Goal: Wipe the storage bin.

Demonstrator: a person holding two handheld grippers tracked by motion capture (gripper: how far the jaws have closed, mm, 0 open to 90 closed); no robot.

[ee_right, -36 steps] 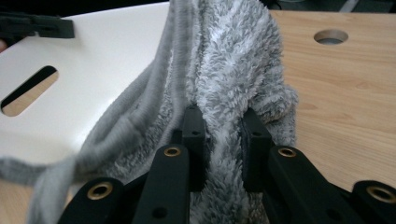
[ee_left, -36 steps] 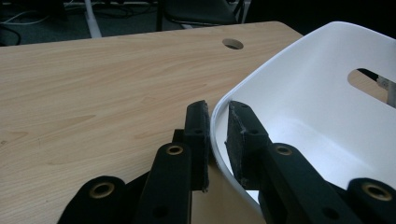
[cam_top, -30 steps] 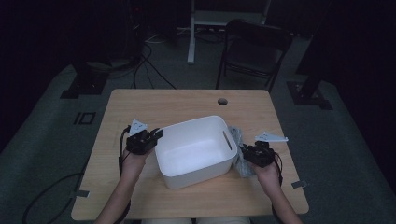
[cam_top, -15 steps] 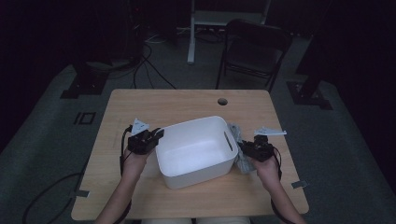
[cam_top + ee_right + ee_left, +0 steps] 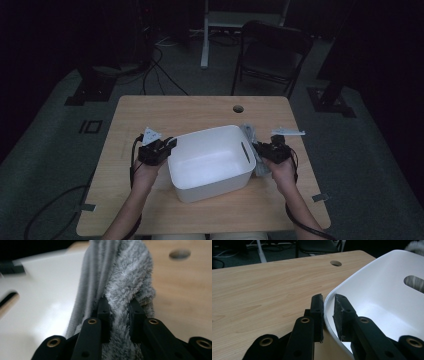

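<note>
A white plastic tub (image 5: 215, 187) stands in the middle of the wooden table (image 5: 200, 112). My left gripper (image 5: 170, 143) is at the tub's left rim. In the left gripper view its jaws (image 5: 328, 315) straddle that rim of the tub (image 5: 382, 302), one pad outside and one inside, shut on it. My right gripper (image 5: 261, 149) is at the tub's right side, shut on a fluffy grey towel (image 5: 250, 134). The towel lies folded between the tub's wall and the hand. In the right gripper view the towel (image 5: 125, 277) bulges between the jaws (image 5: 120, 317), with the tub (image 5: 45, 290) to its left.
A round cable hole (image 5: 238, 108) sits near the table's far edge. A black folding chair (image 5: 272, 50) stands behind the table, and cables (image 5: 165, 75) lie on the dark floor to the far left. Bare wood lies in front of the tub.
My right gripper has slid away from the person along the tub's right side, taking the grey towel with it. The left gripper and the tub have stayed where they were.
</note>
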